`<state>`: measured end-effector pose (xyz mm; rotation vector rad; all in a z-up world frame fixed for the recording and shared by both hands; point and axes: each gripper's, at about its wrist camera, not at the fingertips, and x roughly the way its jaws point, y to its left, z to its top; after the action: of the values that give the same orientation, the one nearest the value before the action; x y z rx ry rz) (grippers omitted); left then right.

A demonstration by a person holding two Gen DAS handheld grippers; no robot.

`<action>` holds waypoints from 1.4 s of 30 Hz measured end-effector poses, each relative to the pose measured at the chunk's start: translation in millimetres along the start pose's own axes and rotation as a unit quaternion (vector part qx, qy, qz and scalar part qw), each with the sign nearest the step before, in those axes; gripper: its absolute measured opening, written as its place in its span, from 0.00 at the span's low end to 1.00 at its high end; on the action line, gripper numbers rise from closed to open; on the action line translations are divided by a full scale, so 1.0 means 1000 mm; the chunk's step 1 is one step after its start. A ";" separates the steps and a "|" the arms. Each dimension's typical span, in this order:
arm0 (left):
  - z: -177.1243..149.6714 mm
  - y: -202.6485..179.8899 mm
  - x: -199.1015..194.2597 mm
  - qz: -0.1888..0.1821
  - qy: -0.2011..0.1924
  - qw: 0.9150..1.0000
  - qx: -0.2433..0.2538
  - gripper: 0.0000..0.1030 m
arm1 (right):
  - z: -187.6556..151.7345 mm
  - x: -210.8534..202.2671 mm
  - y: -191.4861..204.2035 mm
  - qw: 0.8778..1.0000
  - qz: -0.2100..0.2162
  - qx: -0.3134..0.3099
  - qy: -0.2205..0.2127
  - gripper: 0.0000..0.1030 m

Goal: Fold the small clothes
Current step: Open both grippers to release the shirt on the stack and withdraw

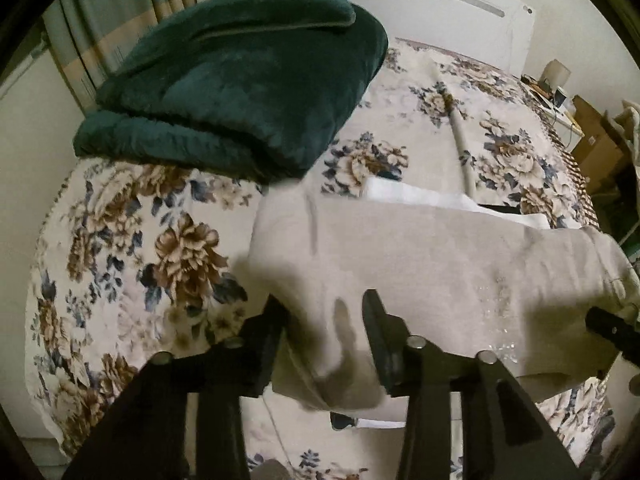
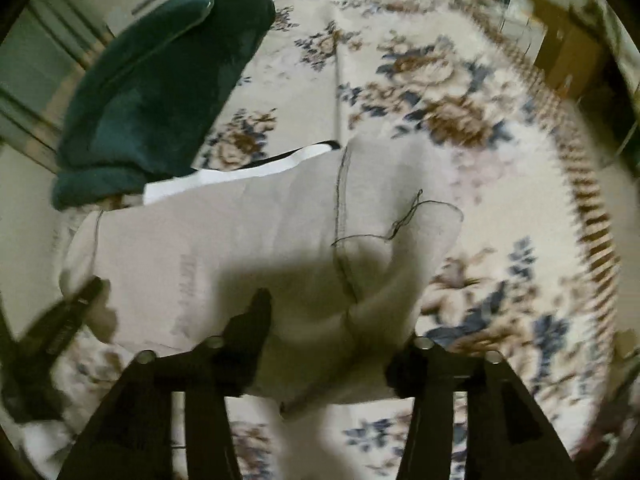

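Note:
A small beige garment (image 1: pixel 440 264) hangs stretched above a floral bedspread (image 1: pixel 132 248), held at both ends. My left gripper (image 1: pixel 326 312) is shut on its left corner, with cloth bunched between the fingers. My right gripper (image 2: pixel 336 320) is shut on the other corner of the same beige garment (image 2: pixel 240 232); its right finger is hidden under a fold. A dark seam and a loose thread (image 2: pixel 404 216) run across the cloth. The right gripper's tip shows at the right edge of the left wrist view (image 1: pixel 612 330), and the left gripper at the left edge of the right wrist view (image 2: pixel 68 320).
A folded dark green blanket (image 1: pixel 240 80) lies at the far left of the bed. A white folded cloth with a black edge (image 1: pixel 420 198) lies on the bedspread behind the garment. A white headboard (image 1: pixel 400 4) stands at the back. Cardboard boxes (image 1: pixel 596 140) stand beside the bed on the right.

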<state>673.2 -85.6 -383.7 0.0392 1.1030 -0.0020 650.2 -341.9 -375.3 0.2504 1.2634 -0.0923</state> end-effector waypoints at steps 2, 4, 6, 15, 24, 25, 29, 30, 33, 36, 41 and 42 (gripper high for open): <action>-0.001 -0.003 -0.007 0.006 -0.006 1.000 0.006 0.47 | -0.005 -0.008 0.004 0.999 -0.027 -0.006 -0.017 0.83; -0.002 -0.006 -0.013 0.007 -0.013 1.000 0.011 0.87 | -0.008 -0.015 0.007 0.998 -0.048 -0.012 -0.027 1.00; -0.003 -0.008 -0.020 0.010 -0.022 1.000 0.016 0.92 | -0.012 -0.023 0.012 0.995 -0.083 -0.022 -0.043 1.00; -0.011 -0.011 -0.073 0.010 -0.054 0.998 0.008 0.94 | -0.037 -0.083 0.024 0.983 -0.145 -0.048 -0.104 1.00; -0.035 -0.020 -0.163 -0.001 -0.089 0.996 0.001 0.95 | -0.081 -0.186 0.028 0.977 -0.140 -0.043 -0.157 1.00; -0.038 -0.022 -0.173 -0.001 -0.095 0.996 0.003 0.95 | -0.087 -0.199 0.027 0.976 -0.138 -0.040 -0.164 1.00; -0.055 -0.028 -0.218 -0.004 -0.113 0.994 0.007 0.95 | -0.112 -0.252 0.027 0.972 -0.135 -0.037 -0.190 1.00; -0.059 -0.028 -0.229 -0.008 -0.115 0.993 0.007 0.95 | -0.119 -0.265 0.029 0.971 -0.135 -0.038 -0.196 1.00; -0.072 -0.028 -0.260 -0.005 -0.123 0.992 0.005 0.95 | -0.143 -0.304 0.032 0.967 -0.134 -0.042 -0.214 1.00; -0.087 -0.026 -0.292 -0.003 -0.135 0.991 0.000 0.95 | -0.168 -0.340 0.035 0.964 -0.130 -0.045 -0.228 1.00; -0.108 -0.022 -0.338 -0.010 -0.148 0.989 -0.003 0.95 | -0.207 -0.397 0.035 0.960 -0.118 -0.048 -0.251 1.00; -0.112 -0.022 -0.346 -0.010 -0.152 0.988 -0.002 0.95 | -0.214 -0.407 0.037 0.958 -0.117 -0.050 -0.255 1.00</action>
<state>417.0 -109.9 -126.4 0.0236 0.7984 -0.0224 335.1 -283.2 -43.2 -0.0169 0.7742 -0.2785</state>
